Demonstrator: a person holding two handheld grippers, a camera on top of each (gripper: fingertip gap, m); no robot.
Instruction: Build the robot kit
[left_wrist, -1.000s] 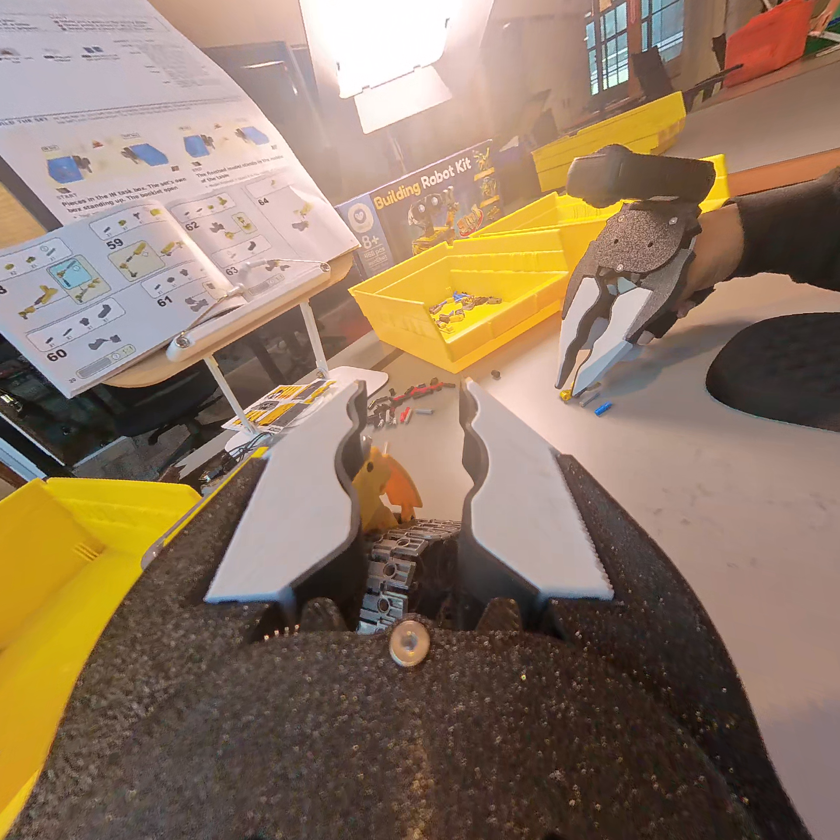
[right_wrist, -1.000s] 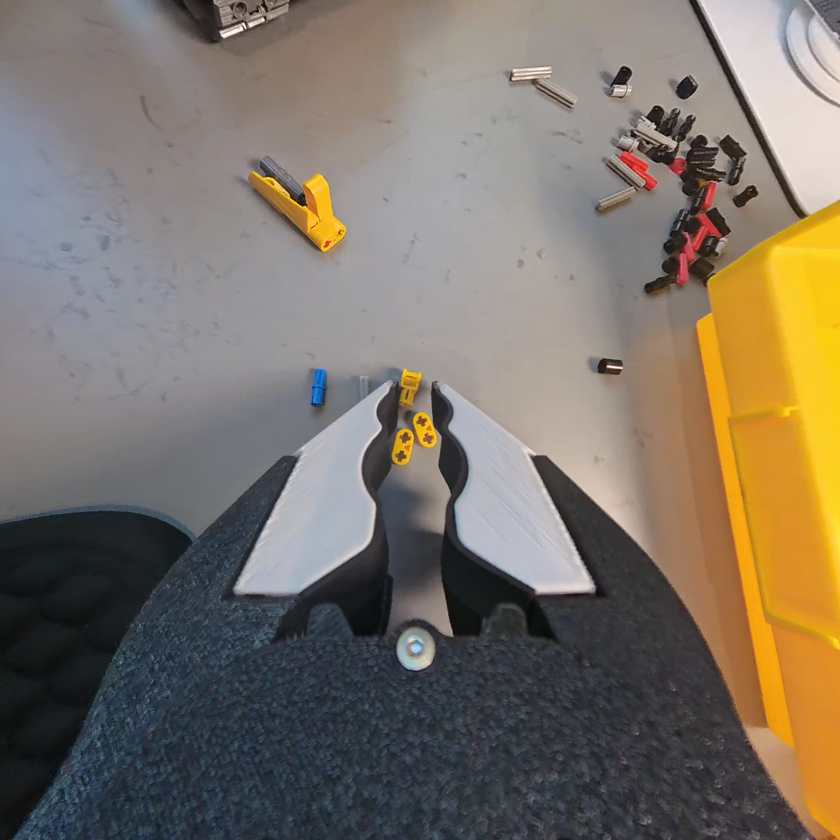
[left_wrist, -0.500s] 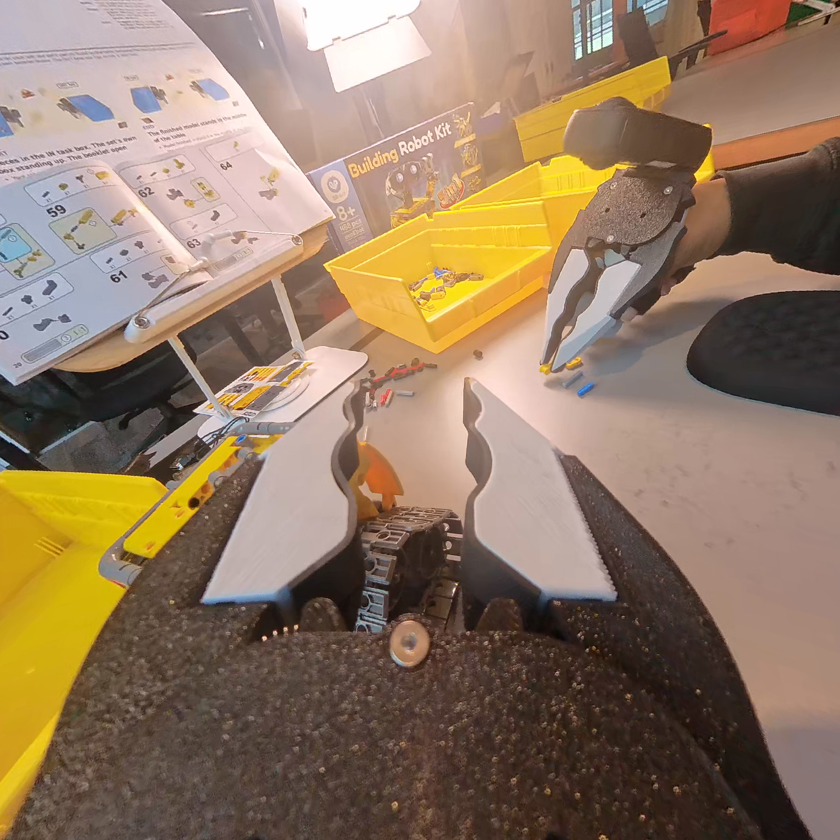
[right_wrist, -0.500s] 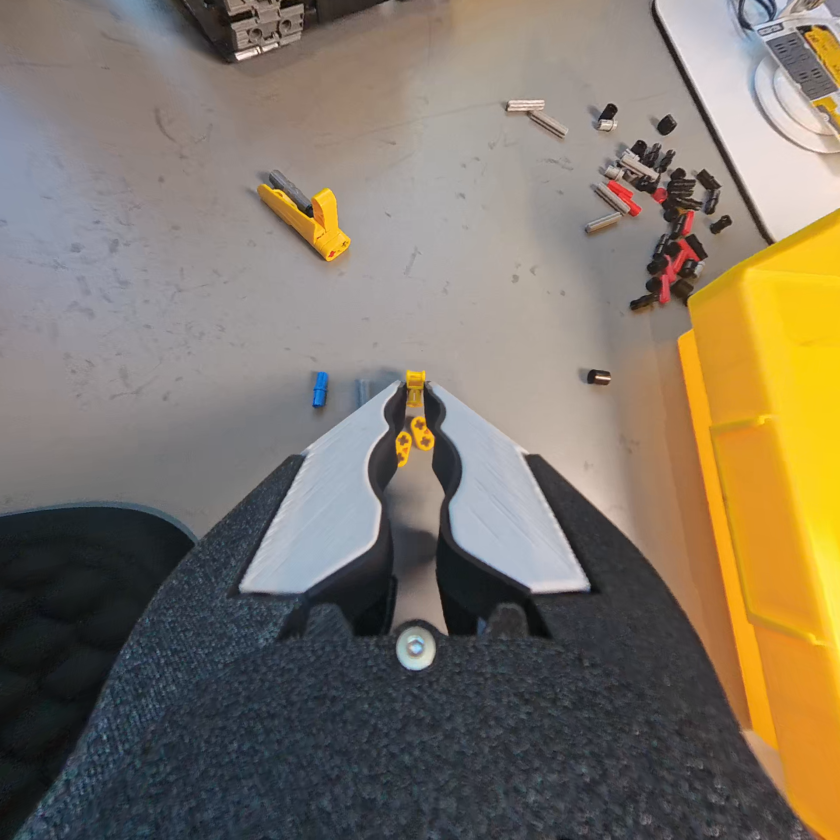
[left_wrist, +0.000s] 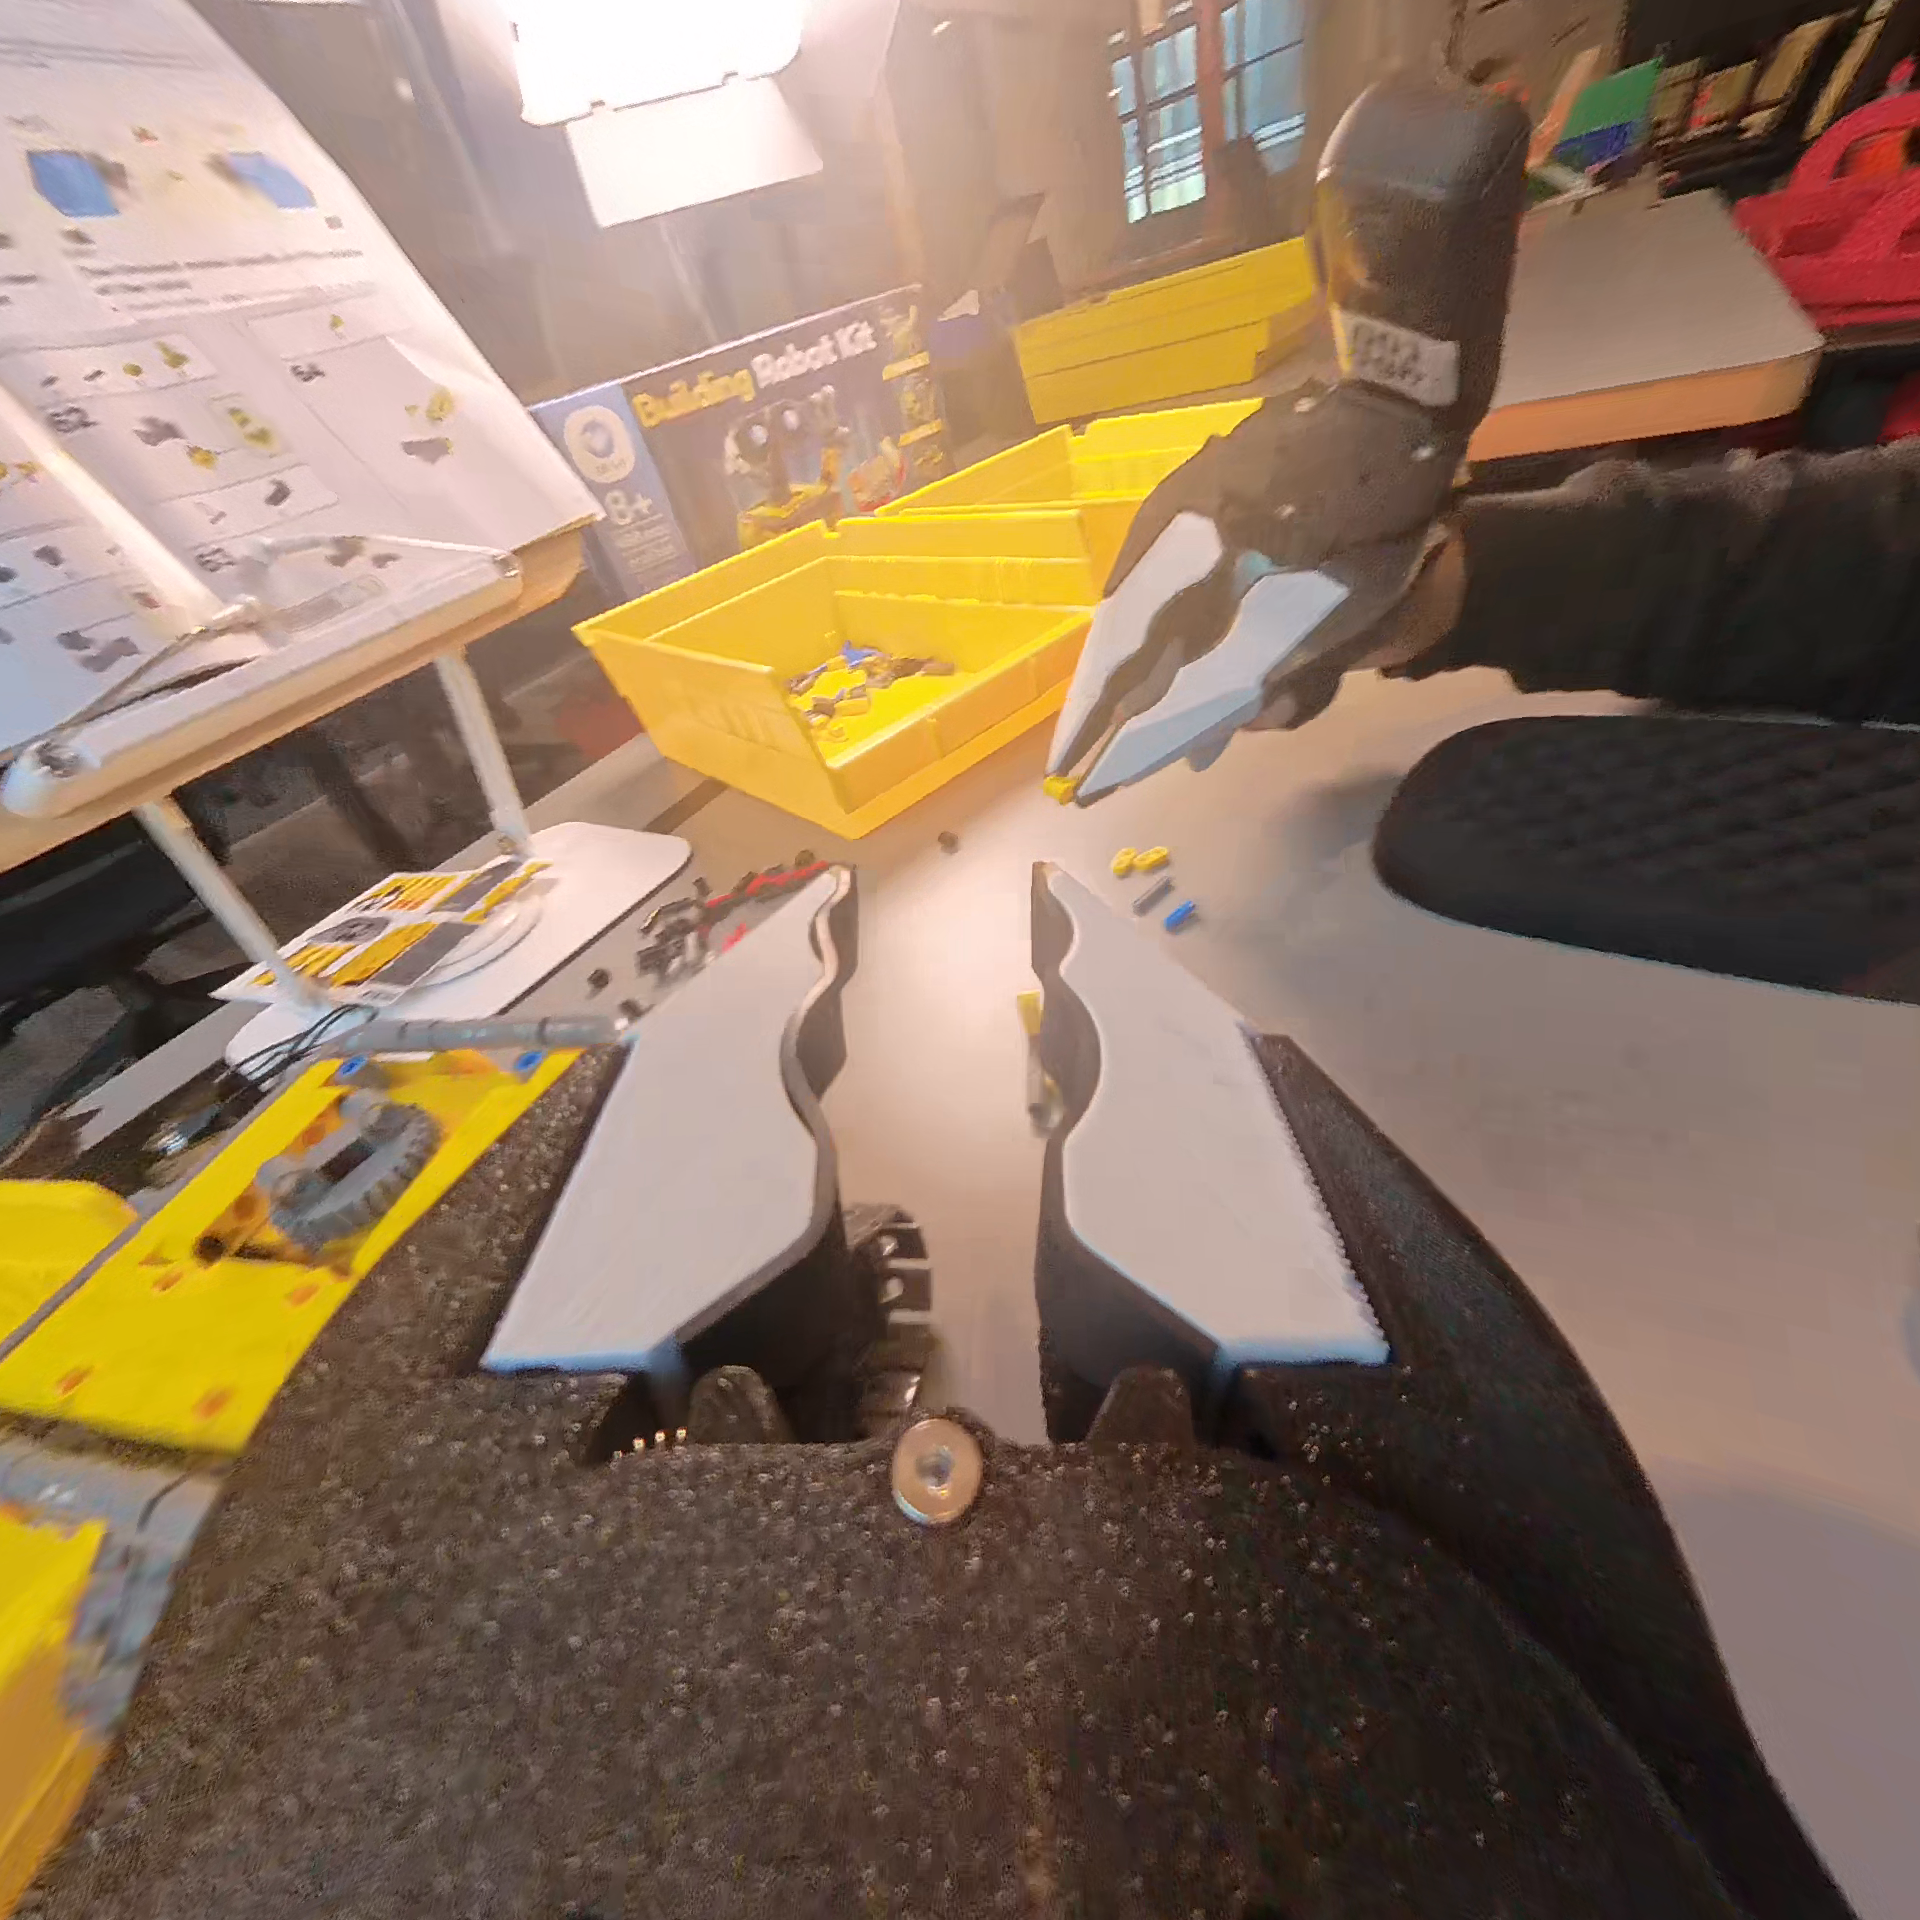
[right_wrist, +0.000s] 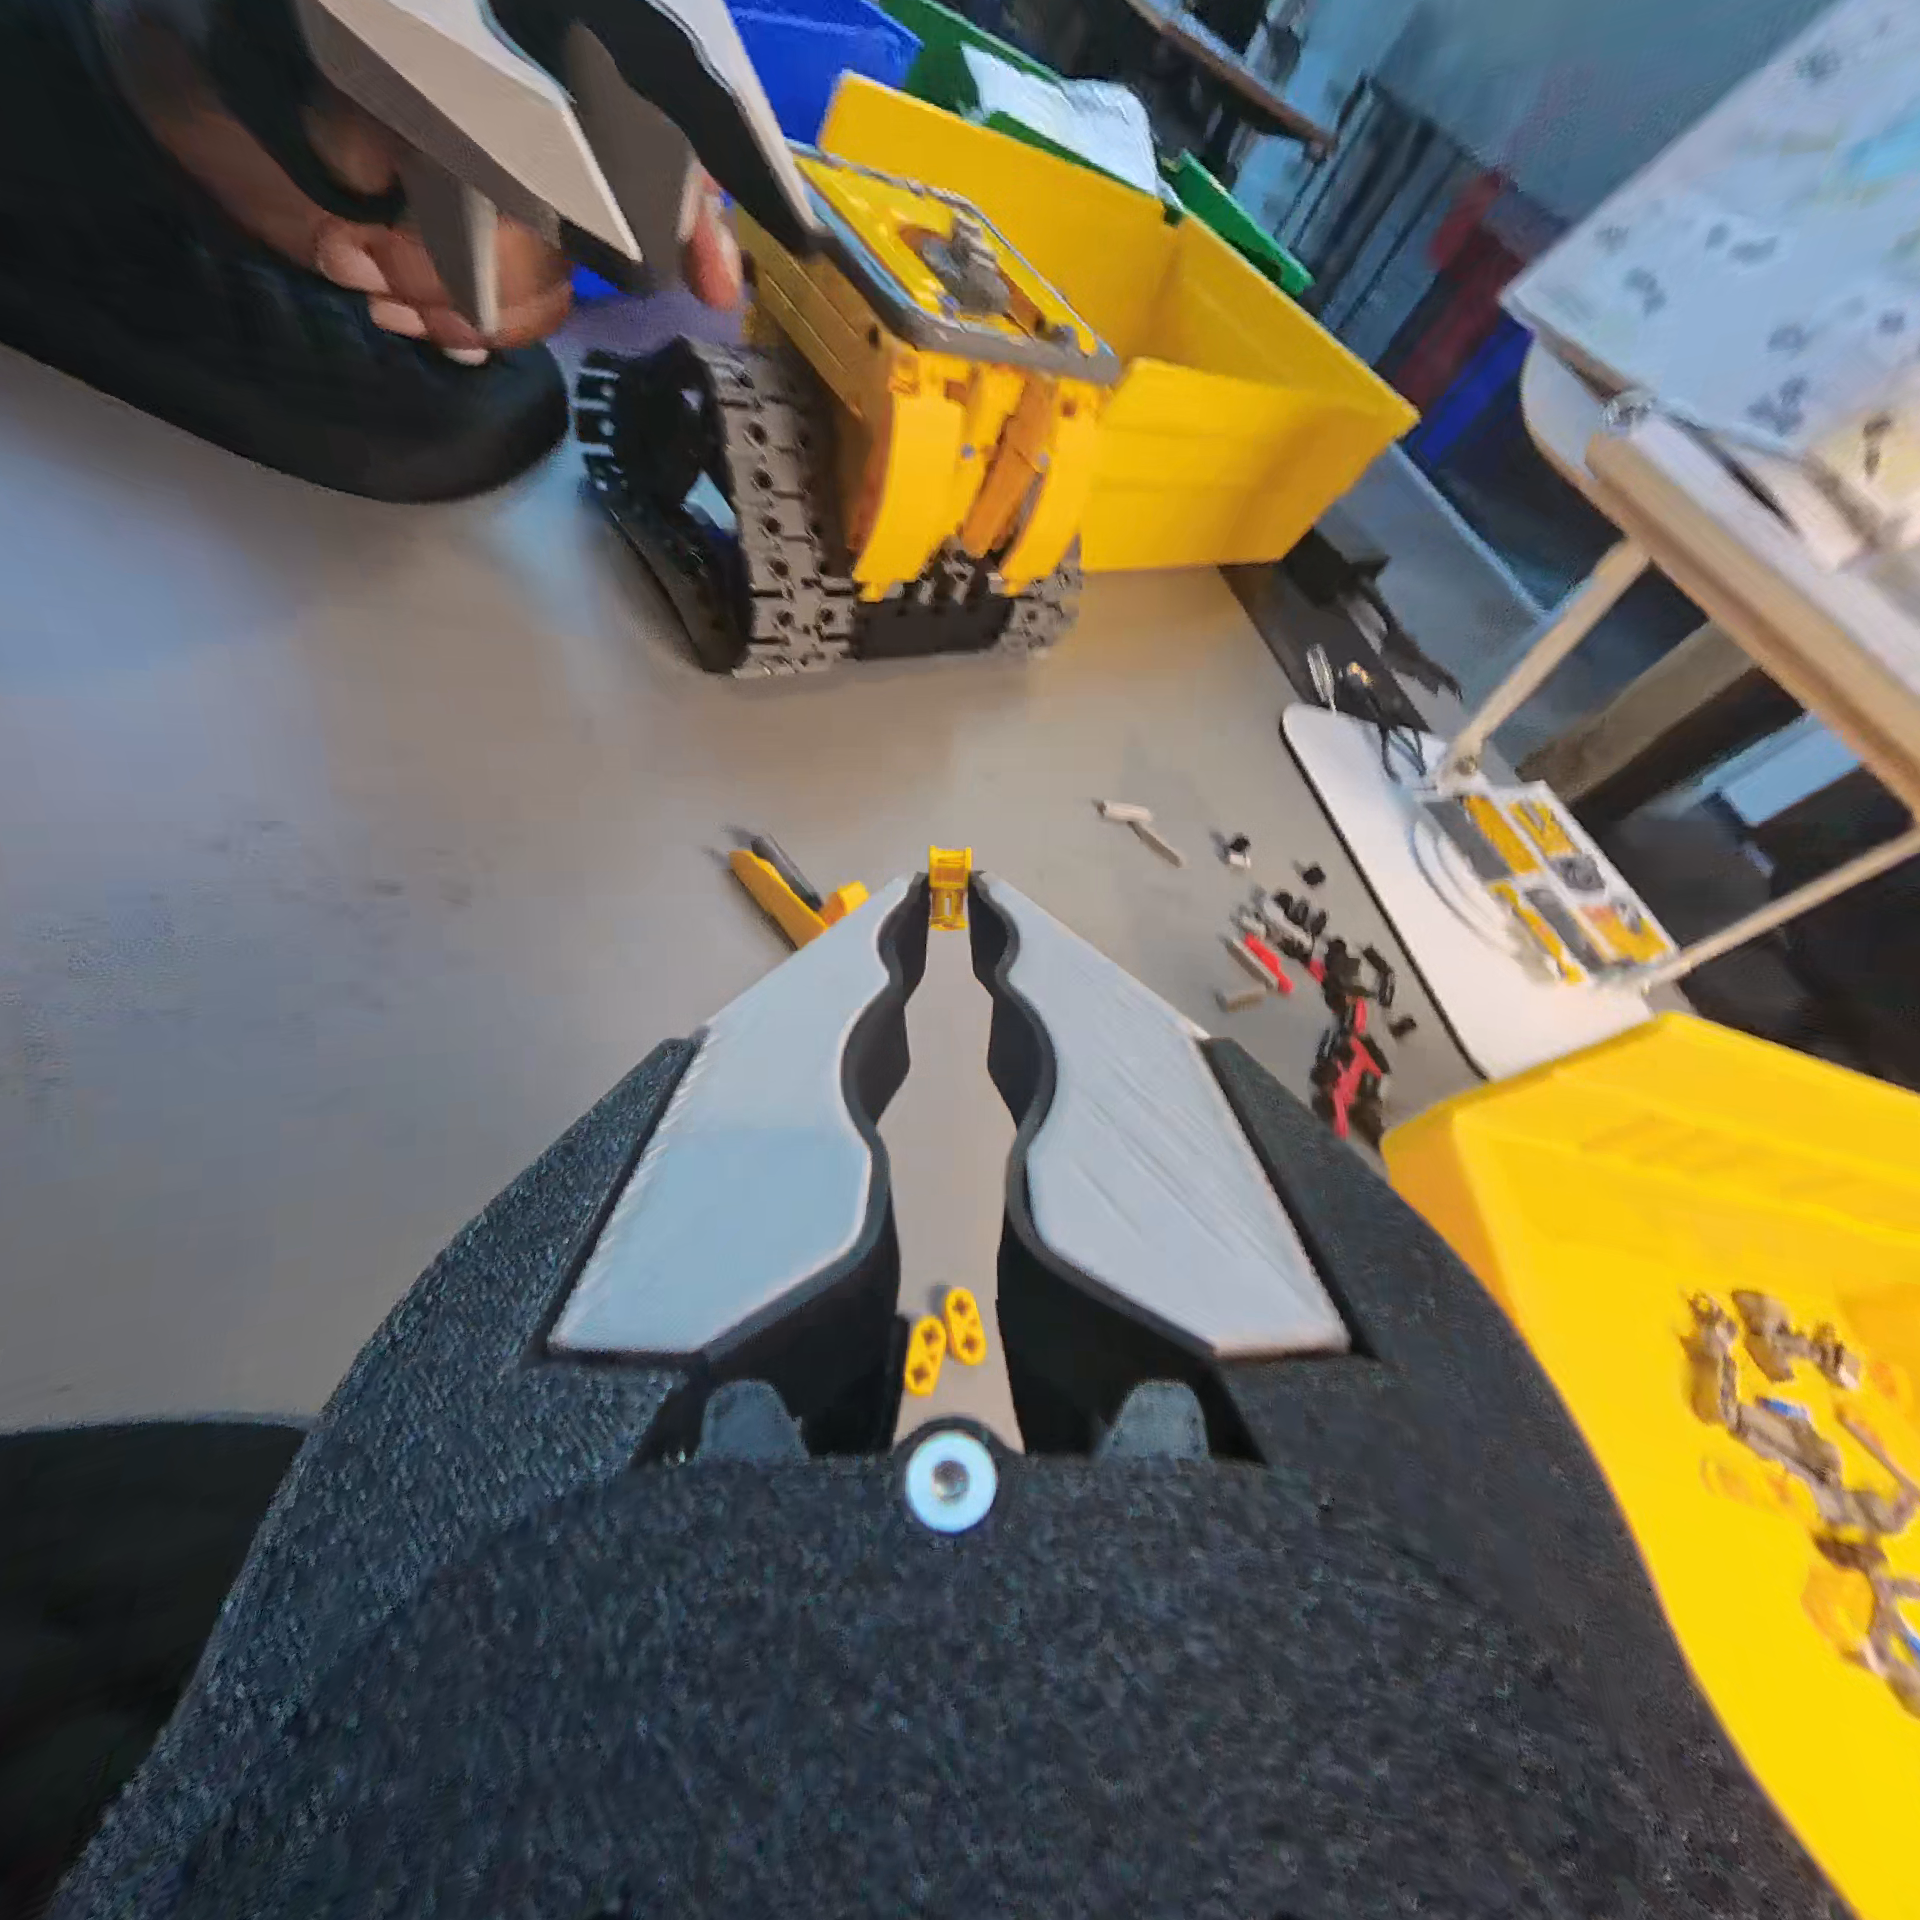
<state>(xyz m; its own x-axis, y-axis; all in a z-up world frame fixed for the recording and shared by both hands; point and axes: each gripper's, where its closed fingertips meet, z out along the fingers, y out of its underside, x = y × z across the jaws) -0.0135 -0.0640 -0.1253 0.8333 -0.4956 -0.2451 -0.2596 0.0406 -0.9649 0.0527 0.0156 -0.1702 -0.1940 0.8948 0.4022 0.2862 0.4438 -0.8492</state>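
While right tongs (right_wrist: 948, 883) pinch small yellow piece (right_wrist: 949, 871) by tips above tabletop (right_wrist: 312, 935), slip likely; left tongs (left_wrist: 940, 883) wide, empty.

Two grippers: the left gripper (left_wrist: 940, 883) and the right gripper (right_wrist: 949, 878). One small yellow connector piece (right_wrist: 949, 871). Two flat yellow two-hole links (right_wrist: 943, 1338). One tracked yellow robot model (right_wrist: 883, 457). One blue pin (left_wrist: 1179, 914). One instruction booklet (left_wrist: 208, 416).
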